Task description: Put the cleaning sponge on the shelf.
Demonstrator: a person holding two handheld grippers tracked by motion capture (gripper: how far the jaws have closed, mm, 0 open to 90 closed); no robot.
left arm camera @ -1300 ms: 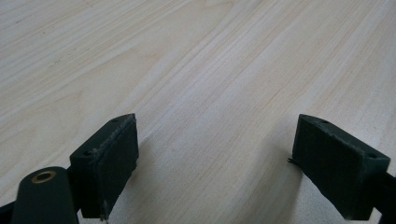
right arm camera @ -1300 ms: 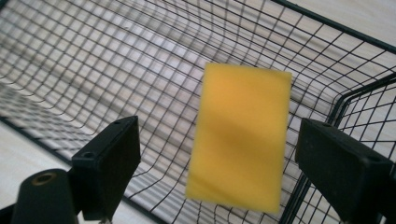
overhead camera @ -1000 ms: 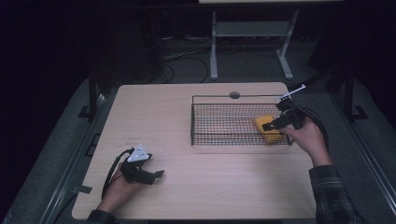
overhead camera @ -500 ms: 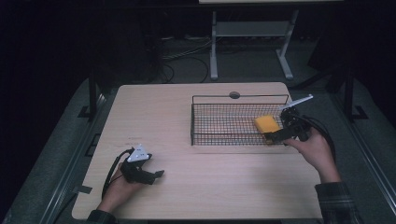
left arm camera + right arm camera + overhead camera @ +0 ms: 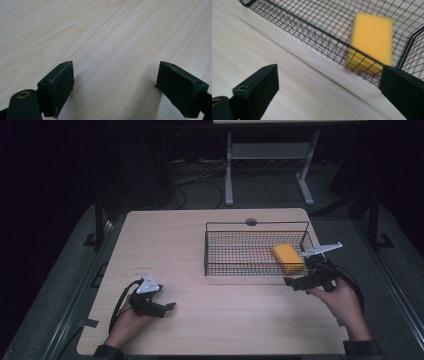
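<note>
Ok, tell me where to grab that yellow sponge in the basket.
Grip the yellow sponge across its two long sides, probably coming from above: it lies flat in the wire basket's right end, and the mesh walls block a sideways approach by the open right tongs.

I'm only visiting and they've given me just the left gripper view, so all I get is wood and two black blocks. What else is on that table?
Observer: A black wire basket stands on the table's far right part.
Operator: Is anything in it?
Observer: Yes, a yellow sponge lies at its right end.
Operator: Where's the other tool?
Observer: The right tool is in the person's right hand, just outside the basket's near right corner, open and holding nothing.
Operator: And the one I'm riding on?
Observer: The left tool rests low near the table's front left, well away from the basket.
</note>
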